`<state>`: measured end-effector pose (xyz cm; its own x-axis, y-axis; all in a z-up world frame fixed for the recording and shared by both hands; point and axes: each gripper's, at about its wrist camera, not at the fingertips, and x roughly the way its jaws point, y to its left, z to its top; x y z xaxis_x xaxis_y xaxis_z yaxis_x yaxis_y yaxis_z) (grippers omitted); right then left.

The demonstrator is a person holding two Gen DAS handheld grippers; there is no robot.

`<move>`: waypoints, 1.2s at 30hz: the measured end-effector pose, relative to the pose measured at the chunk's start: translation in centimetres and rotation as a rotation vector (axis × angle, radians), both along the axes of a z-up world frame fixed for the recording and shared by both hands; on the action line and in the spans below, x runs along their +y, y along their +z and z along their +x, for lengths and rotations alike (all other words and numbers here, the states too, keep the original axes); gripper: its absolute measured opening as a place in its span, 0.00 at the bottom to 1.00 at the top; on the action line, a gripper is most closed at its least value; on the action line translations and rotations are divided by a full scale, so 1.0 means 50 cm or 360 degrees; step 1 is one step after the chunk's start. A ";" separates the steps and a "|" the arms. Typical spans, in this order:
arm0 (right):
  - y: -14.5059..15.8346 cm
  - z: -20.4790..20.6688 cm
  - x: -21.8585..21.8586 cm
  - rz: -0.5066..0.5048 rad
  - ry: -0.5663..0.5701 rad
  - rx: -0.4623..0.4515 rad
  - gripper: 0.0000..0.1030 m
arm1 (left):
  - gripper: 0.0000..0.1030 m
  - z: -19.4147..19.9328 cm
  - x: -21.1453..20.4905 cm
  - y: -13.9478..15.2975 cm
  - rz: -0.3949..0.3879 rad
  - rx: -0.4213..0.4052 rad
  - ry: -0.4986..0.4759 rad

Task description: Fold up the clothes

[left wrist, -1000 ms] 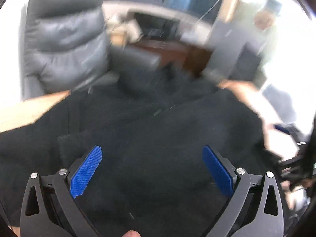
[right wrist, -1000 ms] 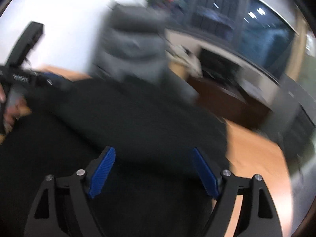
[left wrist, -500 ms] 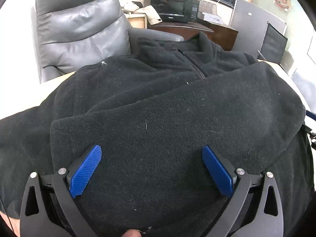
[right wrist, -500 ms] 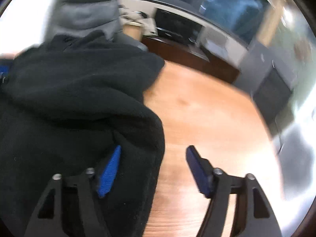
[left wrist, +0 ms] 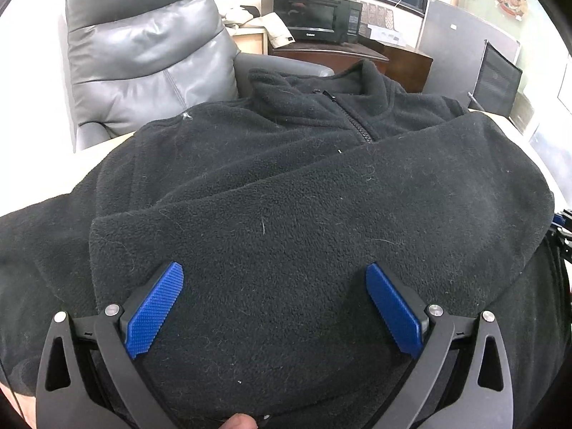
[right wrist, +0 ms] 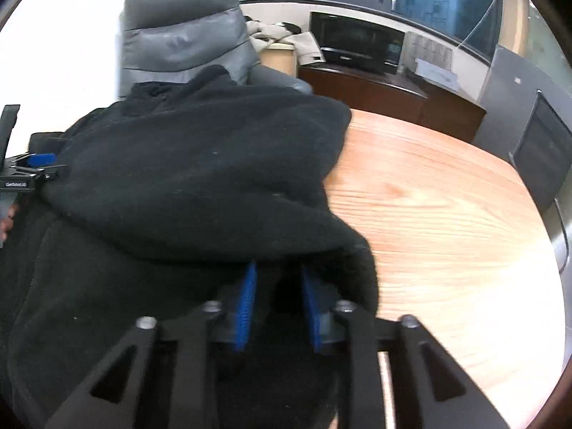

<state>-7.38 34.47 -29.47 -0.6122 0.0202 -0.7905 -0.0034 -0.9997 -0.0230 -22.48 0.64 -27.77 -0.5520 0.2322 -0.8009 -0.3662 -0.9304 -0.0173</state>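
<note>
The right gripper, jaws just closing, is pinching the black fleece jacket's right edge beside bare wooden table. The left gripper is hovering wide open over the jacket, gripping nothing.

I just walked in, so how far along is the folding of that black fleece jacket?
Partway. One sleeve of the black fleece zip jacket already lies across its front. The right tongs have just been closing on its edge by the wooden table; the left tongs hang open above it. The body is still unfolded.
</note>
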 end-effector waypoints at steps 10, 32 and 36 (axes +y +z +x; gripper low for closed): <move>0.170 -0.044 -0.083 -0.0105 0.0298 0.0260 0.81 | 1.00 0.020 -0.013 0.013 0.0074 -0.0022 -0.0011; 0.049 -0.177 -0.163 0.0163 0.0160 0.0075 0.70 | 1.00 0.070 -0.024 0.016 0.0076 0.0009 -0.0031; 0.045 -0.256 -0.173 0.0161 0.0105 0.0065 0.70 | 1.00 0.062 -0.020 0.014 0.0031 -0.0023 -0.0004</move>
